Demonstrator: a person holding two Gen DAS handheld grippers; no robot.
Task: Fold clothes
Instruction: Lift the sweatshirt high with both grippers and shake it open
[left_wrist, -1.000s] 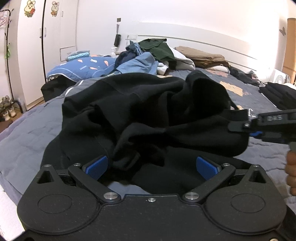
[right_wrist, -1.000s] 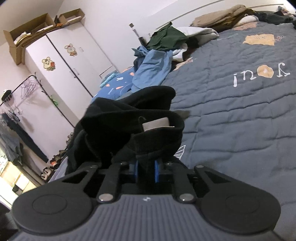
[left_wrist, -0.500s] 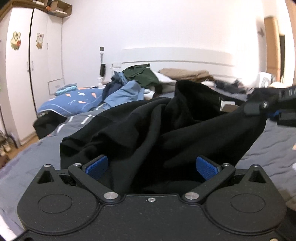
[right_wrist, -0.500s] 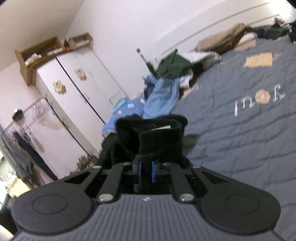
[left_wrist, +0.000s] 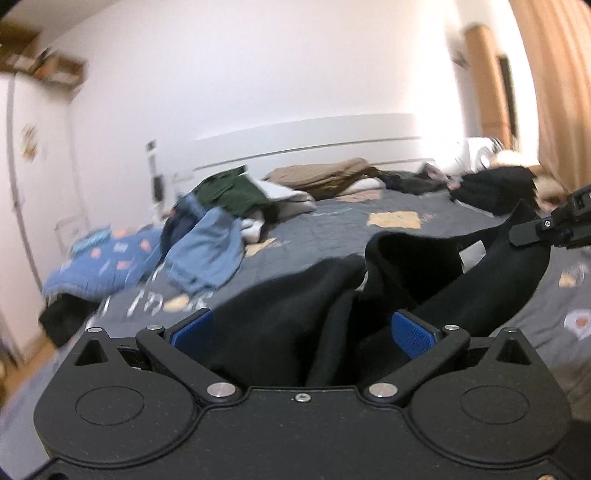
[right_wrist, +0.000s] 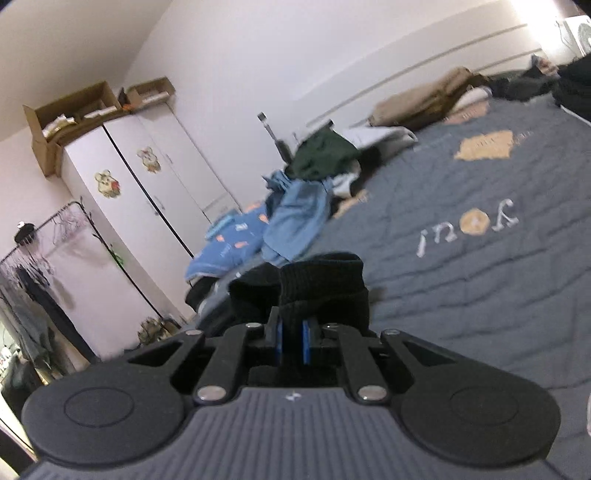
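Note:
A black sweatshirt (left_wrist: 424, 280) hangs bunched above the grey bed quilt (left_wrist: 325, 236). My left gripper (left_wrist: 301, 325) is open, its blue pads (left_wrist: 194, 328) far apart, and folds of the black cloth lie loosely between them. In the right wrist view my right gripper (right_wrist: 291, 332) is shut on a ribbed edge of the sweatshirt (right_wrist: 321, 284), which sticks up past the pads. The left wrist view shows the right gripper (left_wrist: 517, 238) at the far right, pulling that edge up and sideways so the cloth stretches between the two grippers.
Loose clothes are heaped near the headboard: a blue denim piece (left_wrist: 207, 251), a green one (left_wrist: 232, 192), a tan one (left_wrist: 325, 177) and dark ones (left_wrist: 495, 188). A white wardrobe (right_wrist: 147, 192) and a clothes rack (right_wrist: 37, 258) stand left of the bed.
Both grippers have risen and the sweatshirt has lifted off the quilt. The right gripper has drawn its edge out to the right, stretching the cloth. The left view has rolled and swung right.

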